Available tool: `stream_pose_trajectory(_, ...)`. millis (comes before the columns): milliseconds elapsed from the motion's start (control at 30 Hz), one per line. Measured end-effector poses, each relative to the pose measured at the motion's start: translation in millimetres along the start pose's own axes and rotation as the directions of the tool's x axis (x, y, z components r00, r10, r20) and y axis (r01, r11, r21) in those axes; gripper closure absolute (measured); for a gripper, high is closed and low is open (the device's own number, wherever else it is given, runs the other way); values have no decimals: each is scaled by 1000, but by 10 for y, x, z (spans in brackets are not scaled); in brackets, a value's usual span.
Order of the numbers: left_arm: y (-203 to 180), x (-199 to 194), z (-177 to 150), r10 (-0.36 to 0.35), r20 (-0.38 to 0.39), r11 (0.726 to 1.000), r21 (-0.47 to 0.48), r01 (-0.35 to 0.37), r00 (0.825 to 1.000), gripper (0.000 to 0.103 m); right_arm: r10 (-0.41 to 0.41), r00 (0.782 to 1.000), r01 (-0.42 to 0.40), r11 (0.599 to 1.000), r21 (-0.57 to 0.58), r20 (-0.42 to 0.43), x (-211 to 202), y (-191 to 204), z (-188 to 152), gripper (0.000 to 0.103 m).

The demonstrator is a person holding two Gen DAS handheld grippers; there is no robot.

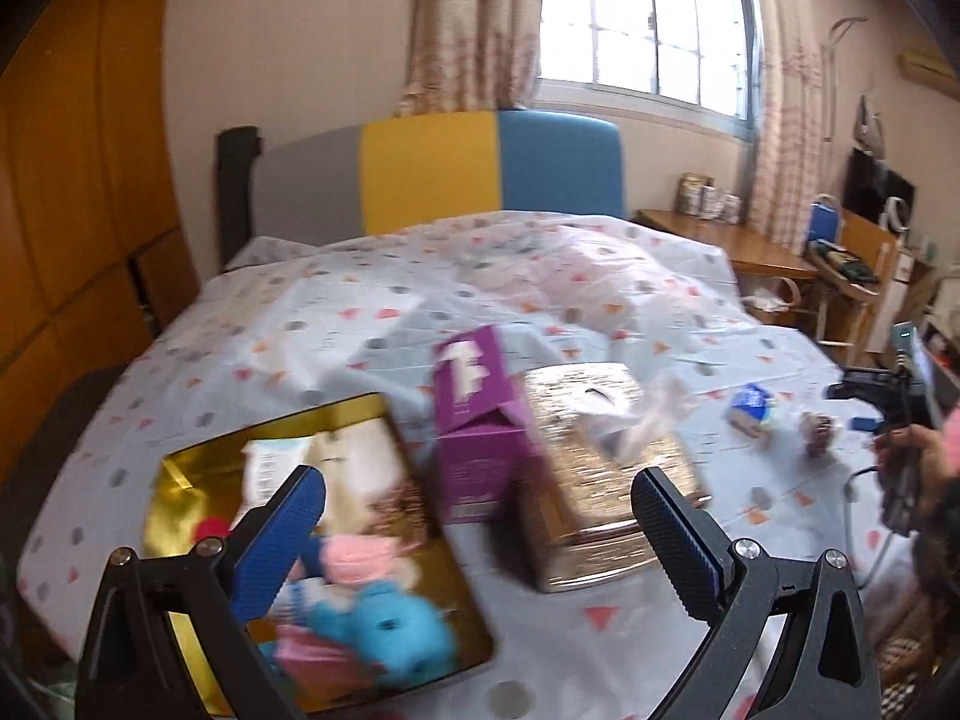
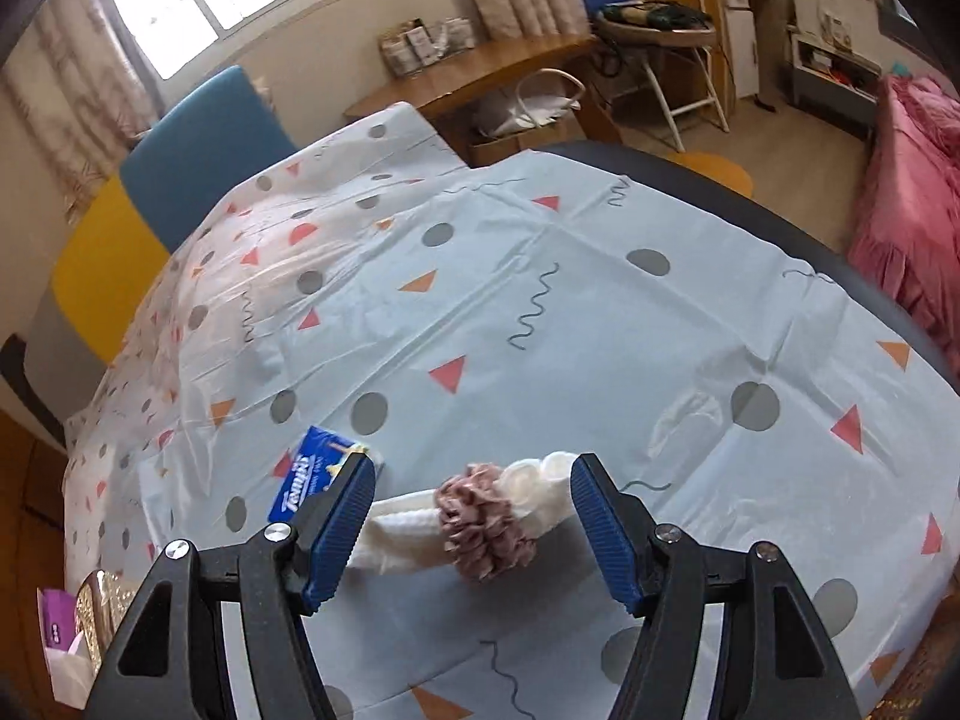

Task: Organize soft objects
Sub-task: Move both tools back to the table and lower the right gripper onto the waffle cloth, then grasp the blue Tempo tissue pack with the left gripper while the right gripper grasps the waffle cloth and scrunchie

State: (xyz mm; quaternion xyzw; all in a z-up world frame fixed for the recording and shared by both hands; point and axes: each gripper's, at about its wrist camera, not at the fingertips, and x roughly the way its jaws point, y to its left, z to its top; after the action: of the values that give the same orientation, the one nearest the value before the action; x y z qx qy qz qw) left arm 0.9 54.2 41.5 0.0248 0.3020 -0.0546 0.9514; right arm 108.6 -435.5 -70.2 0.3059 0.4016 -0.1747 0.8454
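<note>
Your work surface is a pale blue plastic sheet (image 2: 540, 312) printed with grey dots, pink and orange triangles and squiggles, spread over a bed with a grey, yellow and blue padded headboard (image 1: 444, 171). Behind it you have a bright window with patterned curtains (image 1: 645, 18), and a wooden desk (image 1: 732, 240) to the right.

At the left of your left wrist view lies a gold rectangular tin (image 1: 180, 480) holding soft things, among them a fluffy blue plush (image 1: 390, 630) and something pink, all blurred. Just right of it stands a purple carton (image 1: 474, 414), touching a gold glittery tissue box (image 1: 600, 480). Your left gripper (image 1: 480, 540) hangs above these with its jaws wide apart and nothing between them.

Farther right on the sheet, your right wrist view shows a small blue tissue pack (image 2: 312, 474) and, beside it, a white knitted headband with a dusty-pink ruffled flower (image 2: 480, 516), lying flat. Your right gripper (image 2: 474, 528) straddles that headband with jaws spread; its blue ribbed pads (image 2: 606, 534) sit at either end, and I cannot tell whether they touch it. A pink ruffled fabric (image 2: 912, 192) hangs at the far right.
</note>
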Motion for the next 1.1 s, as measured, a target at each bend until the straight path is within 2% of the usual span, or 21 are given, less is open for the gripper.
stream_pose_trajectory(67,-161,24,37,-34,3,999,41,34,999,0,30,999,-28,999,37,-40,46,-56,-11,34)
stream_pose_trajectory(133,-306,52,59,-63,5,995,77,63,998,0,-2,999,4,999,35,-47,56,-87,-10,34)
stream_pose_trajectory(267,-527,97,68,-133,-14,985,110,134,991,0,-1,999,3,999,40,-48,38,-64,-37,34)
stream_pose_trajectory(400,-673,123,70,-185,-38,972,139,189,982,0,-19,997,10,994,-112,-76,54,161,-52,34)
stream_pose_trajectory(467,-740,130,76,-199,-41,967,152,203,979,0,-54,995,38,982,-187,-82,70,259,-49,33)
stream_pose_trajectory(600,-875,170,157,-238,-54,958,154,243,970,0,-112,983,75,968,-239,-148,355,293,-6,30)
stream_pose_trajectory(667,-940,184,197,-254,-55,953,158,259,966,0,-81,983,51,983,-178,-166,408,199,28,30)
stream_pose_trajectory(767,-1056,230,253,-271,-60,946,167,277,961,0,14,988,-20,999,-37,-155,346,-6,93,30)
stream_pose_trajectory(933,-1286,358,357,-303,-91,933,176,315,949,0,-64,987,62,998,-16,-148,406,-153,151,30)
stream_pose_trajectory(1000,-1395,421,420,-307,-105,931,173,322,946,0,-7,995,11,999,37,-103,305,-207,200,30)
stream_pose_trajectory(1100,-1601,542,496,-319,-121,924,182,337,940,0,45,999,-44,998,53,-22,105,-173,213,30)
